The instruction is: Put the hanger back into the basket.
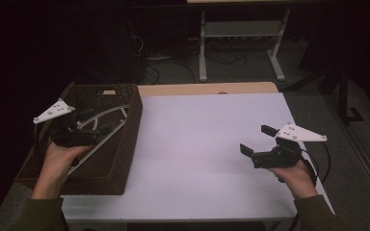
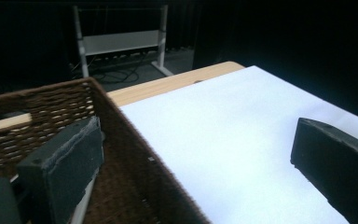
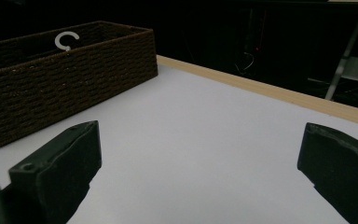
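Your left claw (image 1: 96, 129) hangs over the brown woven basket (image 1: 131, 130) at the left edge of the table, with its jaws spread wide and nothing between them. In the left gripper view the near jaw sits inside the basket and the far jaw stands out over the white tabletop (image 2: 242, 140), so the claw straddles the basket's right wall.

Your right claw (image 1: 257, 140) is over the right part of the table, well apart from the basket. Its jaws are also spread and empty, pointing left across the bare white surface.

Inside the basket lie pale hangers (image 1: 107, 129). Their long bars run on a slant from the near left toward the far right corner, just beneath and beside the left claw. The right gripper view catches one white hook (image 3: 66, 40) poking up above the far rim.

Everything to be handled lies in that basket, so your left hand (image 1: 60, 161) is by far the nearer one; the right would have to cross the whole table. For a next pick, I would judge that the left claw needs to drop in with its jaws set across a bar, not along it. Whether a bar sits squarely between the jaws now cannot be told in the dim light.
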Tool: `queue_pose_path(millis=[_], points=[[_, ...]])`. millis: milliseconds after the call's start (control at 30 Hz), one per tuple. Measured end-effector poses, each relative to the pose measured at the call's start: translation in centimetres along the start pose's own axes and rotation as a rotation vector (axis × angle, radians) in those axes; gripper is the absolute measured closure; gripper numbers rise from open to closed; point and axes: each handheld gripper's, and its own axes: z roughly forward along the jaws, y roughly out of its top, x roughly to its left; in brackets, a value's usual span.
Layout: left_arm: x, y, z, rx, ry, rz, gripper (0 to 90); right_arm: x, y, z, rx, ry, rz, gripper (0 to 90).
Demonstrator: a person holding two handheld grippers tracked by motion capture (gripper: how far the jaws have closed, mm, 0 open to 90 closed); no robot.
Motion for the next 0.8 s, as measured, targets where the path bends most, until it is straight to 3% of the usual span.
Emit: queue_pose_path(millis=[200, 433, 600, 800], points=[[-1.4, -1.2, 1.1, -0.018, -0.044, 0.002, 0.0, 0.1, 0.7, 0.5, 0.0, 0.014, 0.004, 0.0], [-3.2, -1.7, 2.3, -0.052, -0.102, 0.012, 0.0, 0.1, 2.0, 0.6, -0.037, 0.036, 0.001, 0.0], [-3.9, -1.9, 2.8, -0.087, -0.138, -0.002, 0.0, 0.0, 2.8, 0.7, -0.062, 0.058, 0.006, 0.0], [-4.6, -2.4, 3.4, -0.084, -0.166, -0.004, 0.0, -0.1, 3.2, 0.6, -0.082, 0.073, 0.016, 0.0]])
